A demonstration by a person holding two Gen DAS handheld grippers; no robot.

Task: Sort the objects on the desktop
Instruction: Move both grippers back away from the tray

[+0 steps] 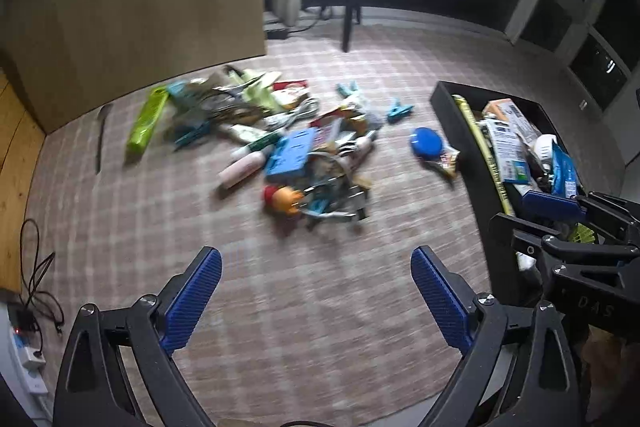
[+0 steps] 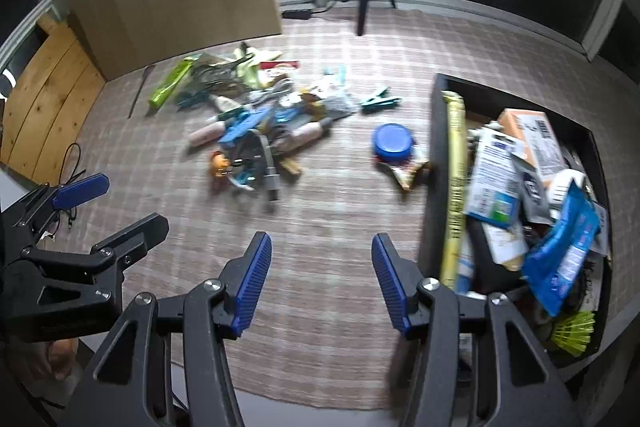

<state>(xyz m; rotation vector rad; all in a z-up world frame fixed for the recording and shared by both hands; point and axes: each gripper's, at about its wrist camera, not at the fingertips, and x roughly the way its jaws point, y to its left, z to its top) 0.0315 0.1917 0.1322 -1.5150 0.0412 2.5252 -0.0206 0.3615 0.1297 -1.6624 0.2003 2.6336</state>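
Note:
A pile of small mixed objects (image 1: 296, 147) (image 2: 256, 131) lies on a checked cloth. It includes tubes, a blue block, cables and an orange toy figure (image 1: 282, 199). A blue round lid (image 1: 427, 143) (image 2: 393, 142) and a snack wrapper (image 2: 406, 171) lie apart from the pile, beside a black box (image 1: 452, 107) (image 2: 436, 131) that is filled with packets and cartons. My left gripper (image 1: 316, 259) hangs open over bare cloth, short of the pile, and holds nothing. My right gripper (image 2: 321, 241) is open and empty, next to the box's left wall.
A long green pack (image 1: 146, 121) and a teal clip (image 1: 400, 110) lie at the pile's edges. A wooden panel (image 1: 140, 7) stands at the back left. A black cable (image 1: 36, 267) and power strip (image 1: 28, 355) lie at the left. A dark table leg (image 1: 350, 27) stands behind.

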